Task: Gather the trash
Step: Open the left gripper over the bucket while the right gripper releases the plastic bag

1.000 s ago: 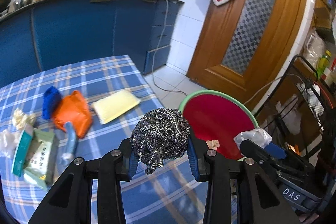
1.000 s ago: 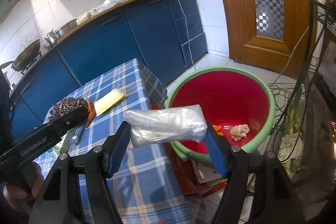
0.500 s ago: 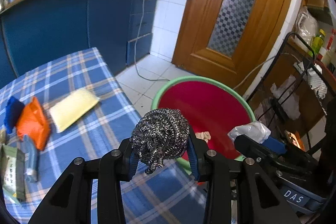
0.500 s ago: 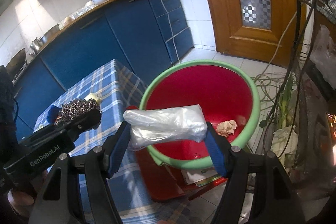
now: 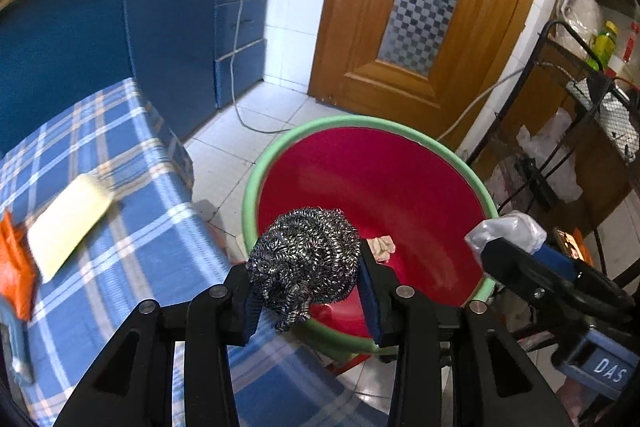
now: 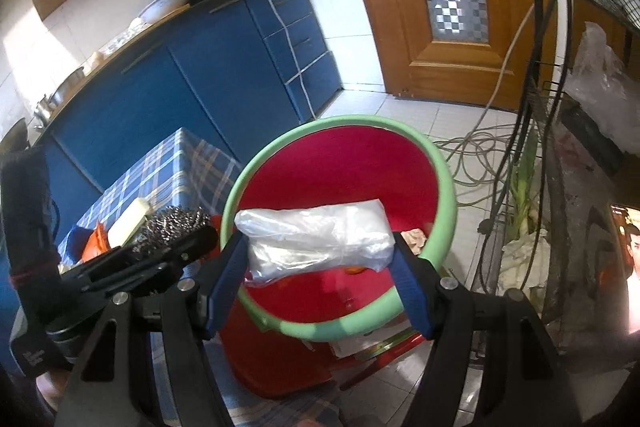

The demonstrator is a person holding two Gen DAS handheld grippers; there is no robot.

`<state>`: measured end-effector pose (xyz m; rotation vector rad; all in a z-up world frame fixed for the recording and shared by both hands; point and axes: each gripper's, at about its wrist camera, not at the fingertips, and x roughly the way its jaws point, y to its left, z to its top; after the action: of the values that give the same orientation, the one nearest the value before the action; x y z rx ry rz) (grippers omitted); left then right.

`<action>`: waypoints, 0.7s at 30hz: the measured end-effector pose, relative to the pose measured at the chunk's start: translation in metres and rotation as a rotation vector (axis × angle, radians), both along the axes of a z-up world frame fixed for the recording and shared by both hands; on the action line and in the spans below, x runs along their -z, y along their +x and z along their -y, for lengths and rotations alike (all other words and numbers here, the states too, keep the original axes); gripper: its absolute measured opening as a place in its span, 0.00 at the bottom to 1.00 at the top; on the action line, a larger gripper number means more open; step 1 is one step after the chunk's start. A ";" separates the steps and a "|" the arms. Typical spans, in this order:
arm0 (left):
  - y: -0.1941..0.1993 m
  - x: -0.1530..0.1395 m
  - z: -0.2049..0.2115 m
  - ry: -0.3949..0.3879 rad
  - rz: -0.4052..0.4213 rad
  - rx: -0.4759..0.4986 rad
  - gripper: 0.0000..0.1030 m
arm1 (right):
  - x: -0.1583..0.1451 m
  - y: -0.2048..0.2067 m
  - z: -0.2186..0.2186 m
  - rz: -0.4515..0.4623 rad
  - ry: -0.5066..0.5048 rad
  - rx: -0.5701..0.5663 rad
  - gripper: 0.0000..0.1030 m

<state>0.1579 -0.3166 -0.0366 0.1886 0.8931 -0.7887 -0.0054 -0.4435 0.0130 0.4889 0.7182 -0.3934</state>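
My left gripper (image 5: 306, 269) is shut on a steel wool scourer (image 5: 306, 259), held over the near rim of a red basin with a green rim (image 5: 256, 179). To its right, my right gripper (image 6: 318, 255) is shut on a crumpled clear plastic bag (image 6: 316, 239), which hangs above the same basin (image 6: 444, 195). A crumpled scrap of paper (image 5: 382, 247) lies inside the basin. In the right wrist view the left gripper (image 6: 180, 239) and its scourer (image 6: 176, 223) show at the left. The bag (image 5: 508, 231) shows at the right of the left wrist view.
A table with a blue checked cloth (image 5: 132, 227) stands left of the basin and bears a yellow sponge (image 5: 68, 227) and an orange bag (image 5: 14, 267). A black wire rack (image 5: 580, 107) and floor cables (image 6: 480, 155) crowd the right. Blue cabinets (image 5: 120, 27) and a wooden door (image 5: 420, 7) stand behind.
Both grippers have moved from over the table toward the basin and dipped lower, each keeping its load. The basin now fills the middle of both views.
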 end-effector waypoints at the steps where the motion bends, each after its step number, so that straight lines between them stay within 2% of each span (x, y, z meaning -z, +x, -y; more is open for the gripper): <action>1: 0.001 0.001 0.002 0.001 0.002 0.002 0.43 | 0.000 0.000 0.001 -0.001 -0.001 0.005 0.69; 6: 0.004 0.003 0.006 0.005 0.005 0.002 0.56 | 0.003 -0.002 0.009 -0.004 -0.001 0.030 0.69; 21: 0.014 -0.007 -0.012 0.000 0.034 -0.086 0.56 | 0.013 0.010 0.017 -0.027 0.006 0.017 0.70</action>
<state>0.1715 -0.3046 -0.0300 0.1618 0.8633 -0.7041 0.0051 -0.4602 -0.0004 0.4970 0.7417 -0.4147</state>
